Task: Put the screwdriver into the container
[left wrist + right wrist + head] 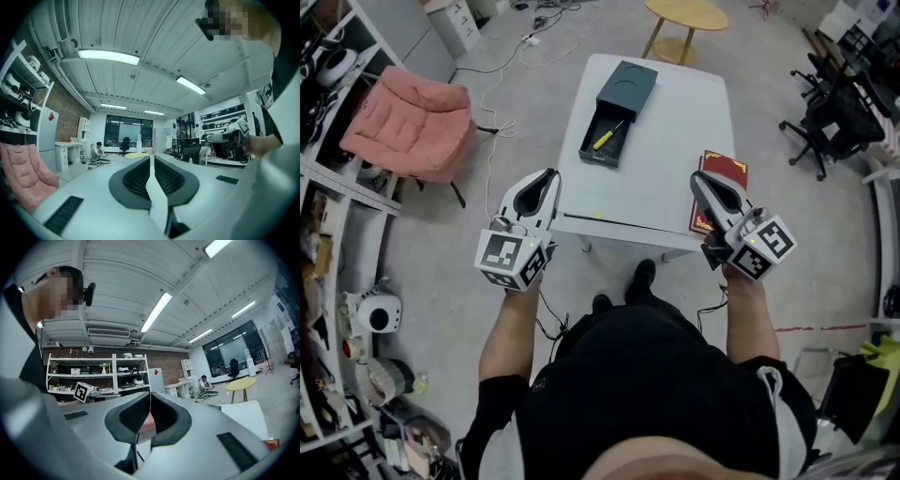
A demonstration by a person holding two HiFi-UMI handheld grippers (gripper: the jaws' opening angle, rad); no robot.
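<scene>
A dark green container (623, 98) stands at the far side of the white table (675, 122), its drawer pulled open toward me. The yellow-handled screwdriver (606, 138) lies inside that open drawer. My left gripper (551, 174) hovers at the table's near left corner, jaws shut and empty. My right gripper (697, 178) hangs over the near right edge, also shut on nothing. In the left gripper view the closed jaws (151, 157) point out into the room, and so do those in the right gripper view (150, 394). Neither gripper view shows the container.
A red book (719, 187) lies on the table's near right, just by my right gripper. A pink armchair (408, 117) and shelving (328, 234) stand at the left. A round yellow table (684, 14) is behind and black office chairs (834, 122) at the right.
</scene>
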